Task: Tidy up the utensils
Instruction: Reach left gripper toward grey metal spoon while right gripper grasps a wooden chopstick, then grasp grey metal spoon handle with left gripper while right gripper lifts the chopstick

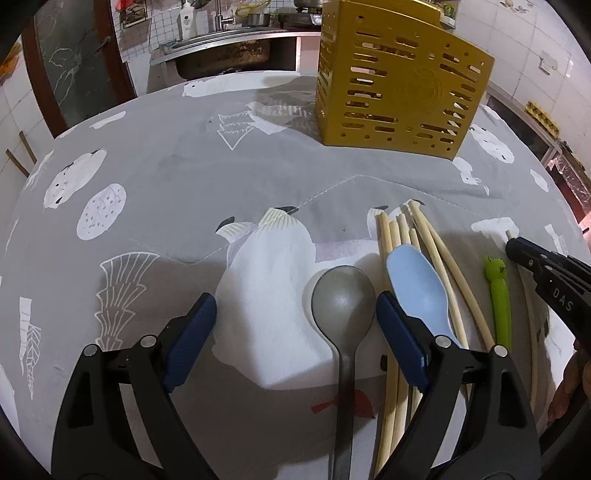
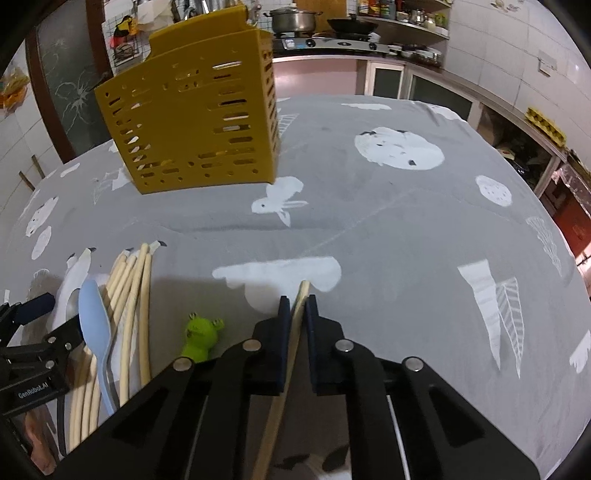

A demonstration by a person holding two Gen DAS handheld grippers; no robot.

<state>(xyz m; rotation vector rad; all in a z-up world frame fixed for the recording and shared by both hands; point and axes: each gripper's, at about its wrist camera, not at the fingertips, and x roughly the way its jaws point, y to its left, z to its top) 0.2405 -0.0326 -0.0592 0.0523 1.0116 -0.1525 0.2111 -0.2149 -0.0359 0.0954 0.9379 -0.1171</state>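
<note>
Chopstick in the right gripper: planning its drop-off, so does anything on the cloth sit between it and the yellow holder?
Nothing visible does. Between the chopstick and the yellow holder lies only bare tablecloth.

Right hand-held gripper [image 2: 295, 301] clamping one chopstick [image 2: 291, 347] (tip protruding), yellow holder [image 2: 192, 122] beyond; loose chopsticks [image 2: 129, 306] left

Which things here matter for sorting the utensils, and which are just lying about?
For the job: yellow holder, chopstick clamped in right claw, loose chopsticks, grey spoon, blue spoon, green utensil.

Lying about: pot, pan, bottle.
</note>
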